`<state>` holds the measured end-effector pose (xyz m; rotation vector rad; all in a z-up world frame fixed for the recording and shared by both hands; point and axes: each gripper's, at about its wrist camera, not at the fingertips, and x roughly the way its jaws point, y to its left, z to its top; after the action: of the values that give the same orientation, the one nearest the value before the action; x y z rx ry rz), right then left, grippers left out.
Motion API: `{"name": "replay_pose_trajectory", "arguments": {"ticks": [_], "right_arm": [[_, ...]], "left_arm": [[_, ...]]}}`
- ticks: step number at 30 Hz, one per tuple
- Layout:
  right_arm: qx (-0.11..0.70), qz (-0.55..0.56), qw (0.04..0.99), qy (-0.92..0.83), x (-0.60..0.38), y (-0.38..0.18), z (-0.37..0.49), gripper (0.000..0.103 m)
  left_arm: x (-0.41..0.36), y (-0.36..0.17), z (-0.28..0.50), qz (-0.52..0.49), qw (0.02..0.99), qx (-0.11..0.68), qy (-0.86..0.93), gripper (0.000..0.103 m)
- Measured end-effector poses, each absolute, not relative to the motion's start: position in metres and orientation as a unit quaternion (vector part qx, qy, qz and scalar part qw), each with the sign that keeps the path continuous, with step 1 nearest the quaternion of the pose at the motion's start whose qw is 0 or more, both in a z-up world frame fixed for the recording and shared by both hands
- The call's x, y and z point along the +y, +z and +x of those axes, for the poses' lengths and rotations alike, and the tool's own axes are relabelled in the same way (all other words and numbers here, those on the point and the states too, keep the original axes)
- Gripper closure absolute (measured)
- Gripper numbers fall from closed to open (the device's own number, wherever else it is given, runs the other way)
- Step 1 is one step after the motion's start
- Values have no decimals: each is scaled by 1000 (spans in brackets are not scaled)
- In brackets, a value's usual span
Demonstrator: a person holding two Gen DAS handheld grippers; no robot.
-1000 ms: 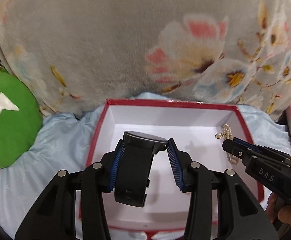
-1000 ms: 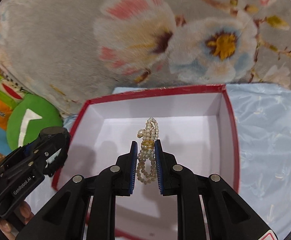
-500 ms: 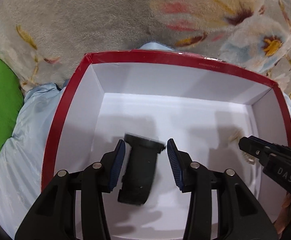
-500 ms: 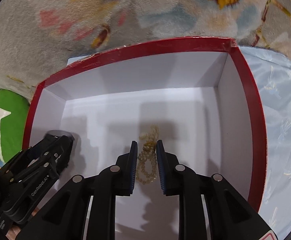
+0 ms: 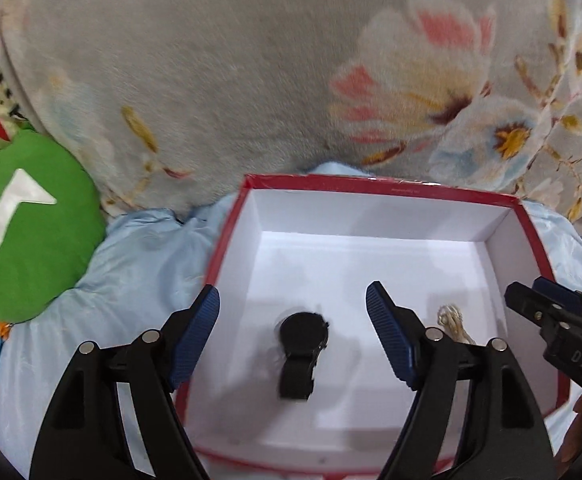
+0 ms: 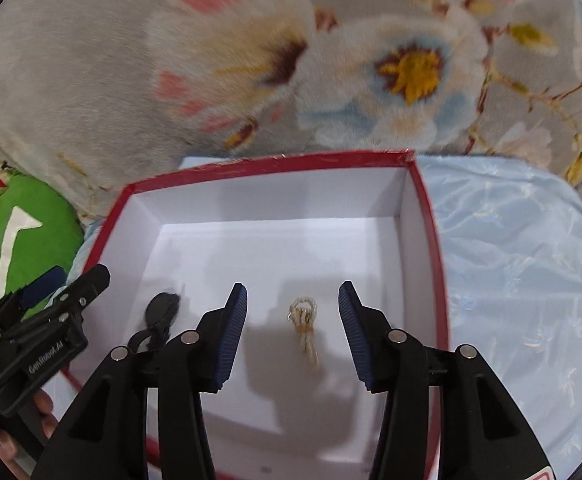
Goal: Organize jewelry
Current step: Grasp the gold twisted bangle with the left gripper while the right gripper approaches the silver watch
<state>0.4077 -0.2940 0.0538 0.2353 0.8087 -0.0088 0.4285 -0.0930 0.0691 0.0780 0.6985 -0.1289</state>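
Left claw [image 5: 293,312] angled down over red-rimmed white cardboard box [image 5: 371,188], jaws just opening, released; black wristwatch [image 5: 301,354] on box floor. Right claw [image 6: 293,306] likewise released; pearl bracelet [image 6: 305,320] at watch's 3 o'clock.

Left wrist view: left gripper [image 5: 293,302] above open box [image 5: 375,188], jaws wide, nothing between pads.

Jaws have just been opening. Black watch [image 5: 301,354] lies on white box floor below and between the blue pads, touching neither. Pearl bracelet [image 5: 453,322] lies to its right, partly hidden behind right finger [image 5: 391,334]. Right gripper [image 5: 559,320] enters at right edge over the box. Box sits on pale blue cloth [image 5: 131,276]; green cushion [image 5: 31,224] left, floral blanket [image 5: 251,80] beyond.
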Motion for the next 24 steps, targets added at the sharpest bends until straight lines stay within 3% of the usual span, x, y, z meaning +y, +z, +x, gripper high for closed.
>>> {"name": "replay_pose_trajectory", "arguments": {"ticks": [8,24], "right_arm": [[322,92,942,18,-286,89,280,40],[332,52,942,20,-255,42,99,40]], "left_arm": [[-56,92,317,32,946,315,-71,23],[-15,38,146,46,926,369,-62,18]]}}
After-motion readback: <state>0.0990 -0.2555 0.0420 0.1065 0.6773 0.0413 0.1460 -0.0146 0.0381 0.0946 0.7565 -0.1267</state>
